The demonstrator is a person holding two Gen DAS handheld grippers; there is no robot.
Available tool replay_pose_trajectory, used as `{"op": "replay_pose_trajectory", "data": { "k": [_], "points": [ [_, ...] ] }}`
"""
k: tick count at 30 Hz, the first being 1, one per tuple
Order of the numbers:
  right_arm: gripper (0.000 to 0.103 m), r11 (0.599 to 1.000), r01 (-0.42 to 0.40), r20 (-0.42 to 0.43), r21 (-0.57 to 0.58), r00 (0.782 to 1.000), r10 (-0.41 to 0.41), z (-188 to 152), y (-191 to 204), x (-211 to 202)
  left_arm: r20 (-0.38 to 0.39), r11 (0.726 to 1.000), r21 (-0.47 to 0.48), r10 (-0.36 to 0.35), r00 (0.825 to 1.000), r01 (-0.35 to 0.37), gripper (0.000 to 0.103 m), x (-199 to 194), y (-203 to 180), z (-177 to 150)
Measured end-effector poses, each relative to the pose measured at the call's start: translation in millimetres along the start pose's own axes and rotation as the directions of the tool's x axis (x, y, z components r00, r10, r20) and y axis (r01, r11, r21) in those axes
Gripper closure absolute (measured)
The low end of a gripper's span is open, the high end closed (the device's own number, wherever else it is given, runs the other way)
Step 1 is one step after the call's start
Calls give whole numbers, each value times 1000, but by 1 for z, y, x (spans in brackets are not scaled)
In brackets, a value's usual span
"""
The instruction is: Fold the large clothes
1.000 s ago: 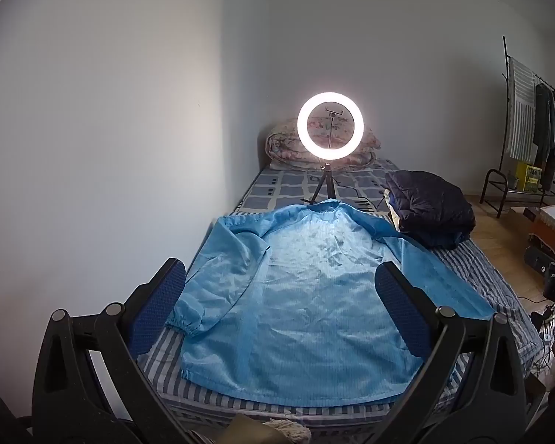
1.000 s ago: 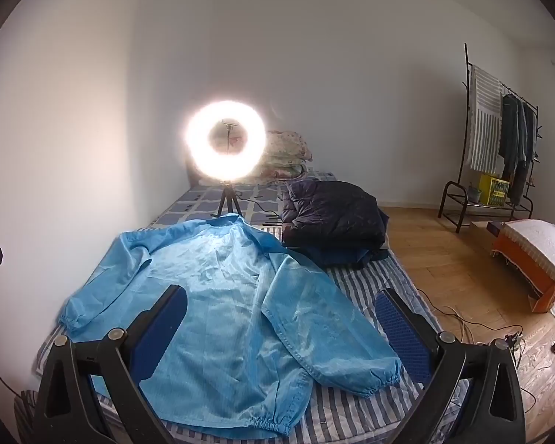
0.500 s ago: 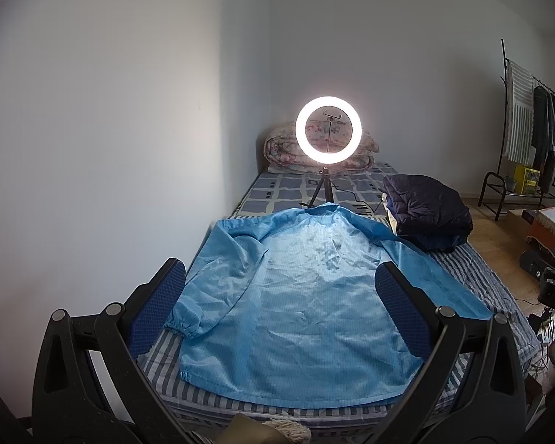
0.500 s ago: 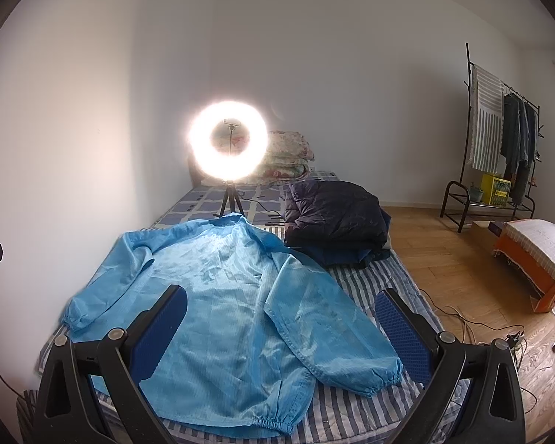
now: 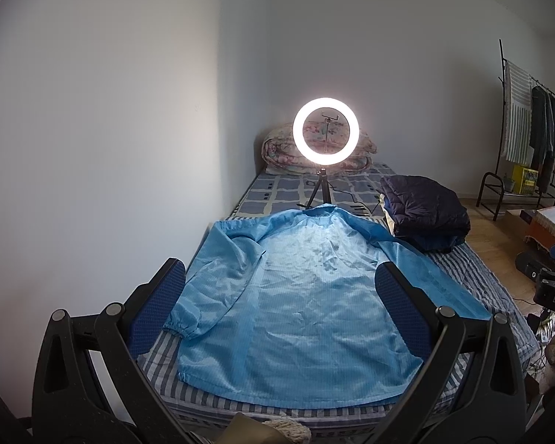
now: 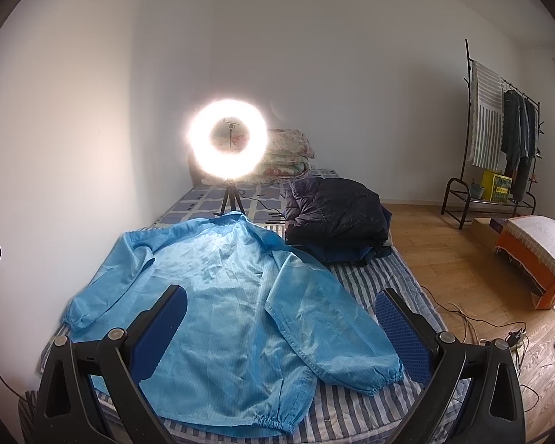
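Both claws have drawn back slightly, left claw (image 5: 281,303) and right claw (image 6: 281,318) wide open, empty, above the blue jacket (image 5: 299,296) spread flat on the bed (image 6: 381,277); each should pinch a sleeve cuff cleanly before folding inward.

The left tongs (image 5: 280,303) and the right tongs (image 6: 280,327) are alike: black plastic frames with round silver screws and blue textured pads (image 5: 158,310).
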State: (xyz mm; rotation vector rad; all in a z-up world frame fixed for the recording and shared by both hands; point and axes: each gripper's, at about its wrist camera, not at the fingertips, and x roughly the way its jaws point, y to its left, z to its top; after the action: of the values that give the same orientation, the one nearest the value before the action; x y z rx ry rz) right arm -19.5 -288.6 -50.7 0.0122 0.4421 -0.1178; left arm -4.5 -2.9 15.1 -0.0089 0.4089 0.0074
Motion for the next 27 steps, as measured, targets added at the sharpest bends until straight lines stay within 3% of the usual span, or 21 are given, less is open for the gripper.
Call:
{"op": "replay_pose_trajectory", "data": {
  "k": [27],
  "points": [
    [0,1000,-5,-7,0,1000,5,0,3,3,5,1000,0,-5,1000,5,0,-4,-2,2]
  ]
}}
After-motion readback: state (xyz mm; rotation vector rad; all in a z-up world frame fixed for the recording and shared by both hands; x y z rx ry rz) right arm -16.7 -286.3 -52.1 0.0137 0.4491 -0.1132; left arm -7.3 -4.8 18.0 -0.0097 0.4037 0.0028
